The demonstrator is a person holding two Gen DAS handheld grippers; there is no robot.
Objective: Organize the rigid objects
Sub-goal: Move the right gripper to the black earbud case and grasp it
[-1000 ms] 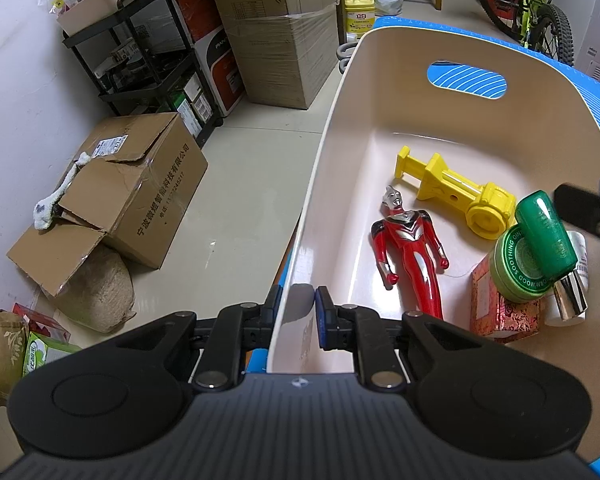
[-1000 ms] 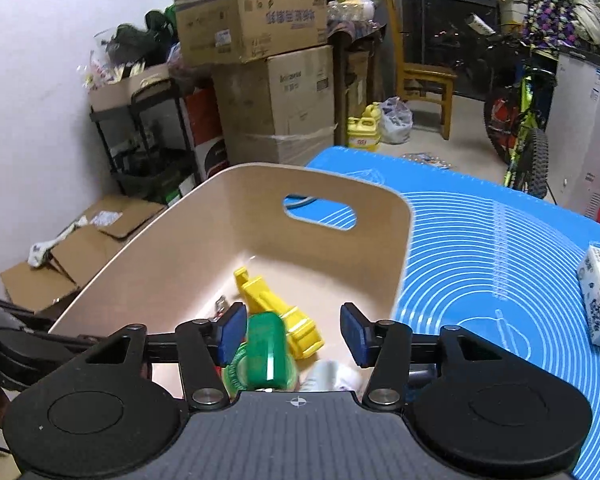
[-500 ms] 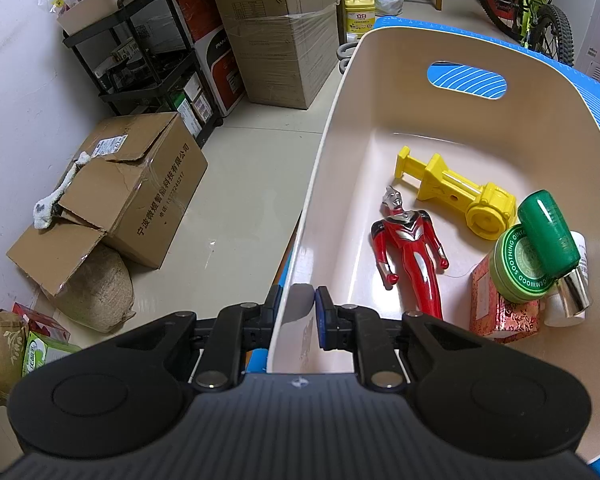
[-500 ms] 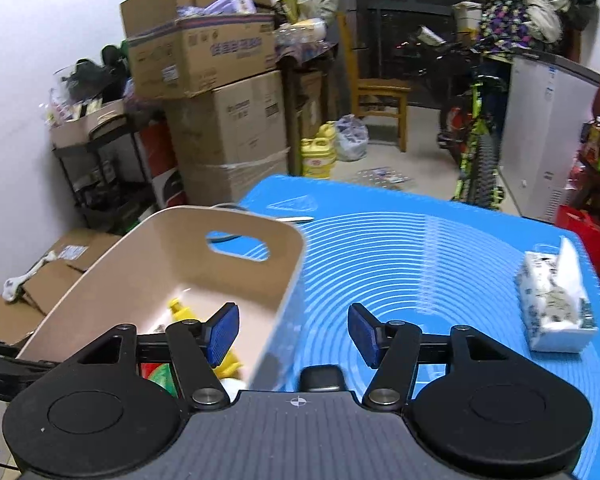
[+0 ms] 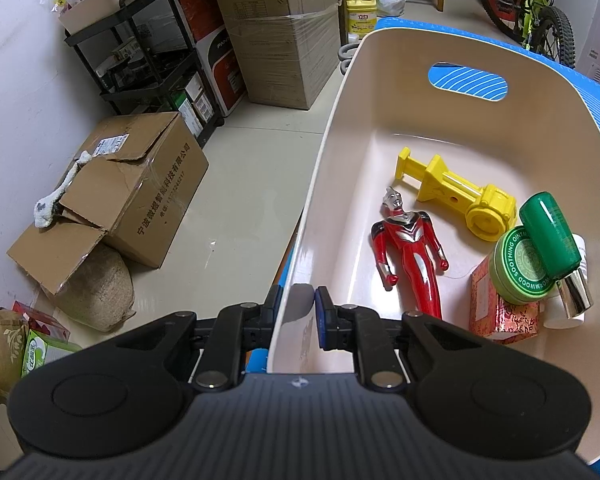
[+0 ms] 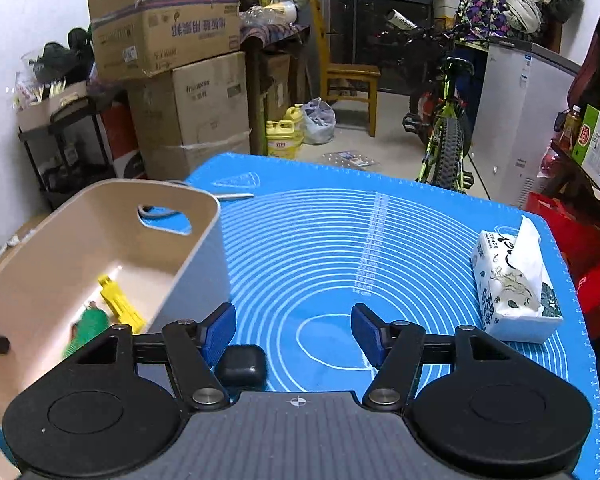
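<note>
My left gripper [image 5: 297, 307] is shut on the near rim of the cream bin [image 5: 332, 128]. Inside the bin lie a red figure [image 5: 410, 250], a yellow toy [image 5: 456, 194], a green bottle [image 5: 548, 236] on a round green tin [image 5: 514, 270], a red patterned box [image 5: 500, 312] and a white tube. In the right wrist view the bin [image 6: 112, 216] is at the left on the blue mat [image 6: 340, 248]. My right gripper [image 6: 294, 330] hovers over the mat, jaws opening with nothing between them. A small black case [image 6: 242, 365] lies just below its left finger.
A tissue pack [image 6: 512, 280] lies near the mat's right edge. A metal utensil [image 6: 236, 197] rests behind the bin. Off the table stand cardboard boxes [image 5: 136, 184], a black rack [image 5: 152, 60], a chair and a bicycle [image 6: 444, 140].
My right gripper has swung right, out of the bin and over the blue mat, with its jaws wider. The green bottle now rests in the bin. The left gripper has not moved.
</note>
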